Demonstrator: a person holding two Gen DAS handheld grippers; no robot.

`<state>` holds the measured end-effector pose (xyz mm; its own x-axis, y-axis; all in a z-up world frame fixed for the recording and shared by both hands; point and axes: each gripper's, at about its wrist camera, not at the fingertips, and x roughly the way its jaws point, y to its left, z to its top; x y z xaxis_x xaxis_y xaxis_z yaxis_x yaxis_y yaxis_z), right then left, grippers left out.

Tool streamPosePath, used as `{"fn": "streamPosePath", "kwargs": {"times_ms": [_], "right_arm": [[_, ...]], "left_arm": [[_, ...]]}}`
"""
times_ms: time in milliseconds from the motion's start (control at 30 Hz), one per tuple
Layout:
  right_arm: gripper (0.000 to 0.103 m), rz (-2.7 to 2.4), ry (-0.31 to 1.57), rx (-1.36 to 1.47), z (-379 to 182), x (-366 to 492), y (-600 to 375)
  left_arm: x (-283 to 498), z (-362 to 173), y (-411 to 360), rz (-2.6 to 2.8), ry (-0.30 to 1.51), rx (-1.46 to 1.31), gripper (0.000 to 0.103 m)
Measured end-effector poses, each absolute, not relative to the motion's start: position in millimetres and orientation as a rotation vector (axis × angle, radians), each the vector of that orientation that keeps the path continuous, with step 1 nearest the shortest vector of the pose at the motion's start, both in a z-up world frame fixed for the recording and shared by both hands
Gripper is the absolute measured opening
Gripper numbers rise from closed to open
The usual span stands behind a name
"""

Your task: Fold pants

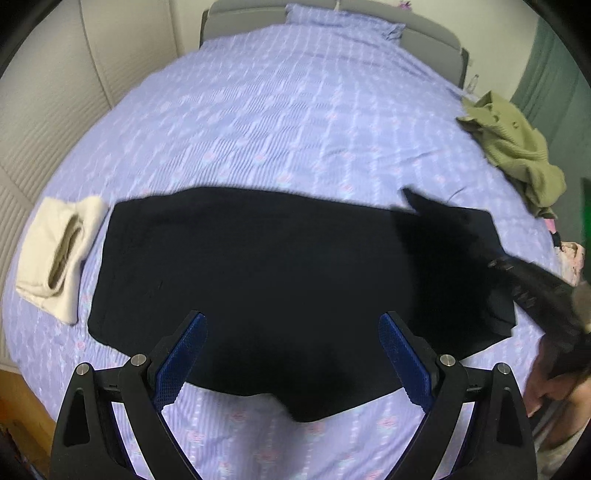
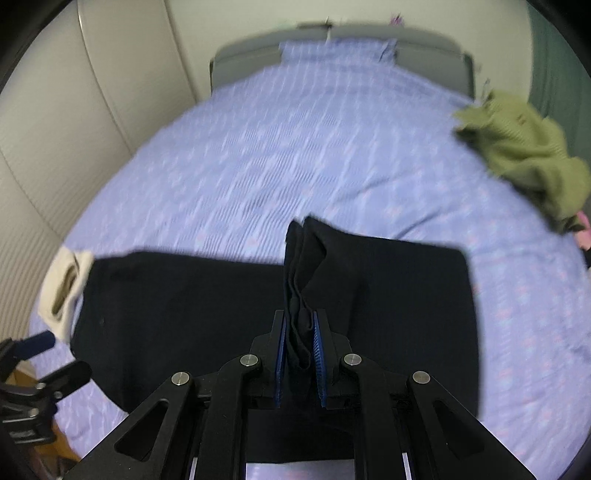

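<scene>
Black pants lie spread across the purple bed, partly folded. My left gripper is open and empty, its blue pads hovering over the near edge of the pants. My right gripper is shut on a bunched edge of the pants and lifts it off the bed. In the left wrist view the right gripper comes in from the right, holding the pants' right end up. The left gripper shows at the far left of the right wrist view.
A folded cream garment lies just left of the pants. A crumpled green sweater sits at the bed's right edge, with a pink item near it. A pillow and grey headboard are at the far end. Wall on the left.
</scene>
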<state>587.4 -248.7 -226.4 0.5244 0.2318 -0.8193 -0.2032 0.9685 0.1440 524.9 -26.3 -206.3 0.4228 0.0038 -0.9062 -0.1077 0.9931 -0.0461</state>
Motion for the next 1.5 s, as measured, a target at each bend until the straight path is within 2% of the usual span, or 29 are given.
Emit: {"fn": "streamPosePath", "kwargs": {"times_ms": [133, 300, 600, 767, 933, 1200, 1500], "right_arm": [[0.015, 0.281, 1.084, -0.009, -274.6, 584.2, -206.7], [0.015, 0.296, 1.144, -0.048, -296.9, 574.6, -177.9], [0.015, 0.299, 1.204, -0.071, -309.3, 564.8, -156.5], [0.026, 0.302, 1.279, -0.030, -318.4, 559.0, -147.2], [0.027, 0.428, 1.341, 0.091, -314.4, 538.4, -140.1], [0.030, 0.301, 1.220, 0.042, -278.1, 521.0, -149.3], [0.031, 0.253, 1.296, -0.121, -323.0, 557.8, -137.2]], "left_arm": [[525.6, -234.8, 2.5, 0.068, 1.184, -0.135, 0.095], [526.5, -255.8, 21.9, 0.050, 1.225, -0.162, 0.095], [540.3, -264.6, 44.1, 0.034, 1.247, -0.154, 0.095], [545.1, -268.2, 56.5, 0.046, 1.266, -0.175, 0.095], [546.4, -270.2, 72.1, 0.054, 1.285, -0.180, 0.095], [533.1, -264.6, 84.3, 0.056, 1.274, -0.184, 0.095], [526.8, -275.9, 77.3, 0.041, 1.306, -0.180, 0.095]]}}
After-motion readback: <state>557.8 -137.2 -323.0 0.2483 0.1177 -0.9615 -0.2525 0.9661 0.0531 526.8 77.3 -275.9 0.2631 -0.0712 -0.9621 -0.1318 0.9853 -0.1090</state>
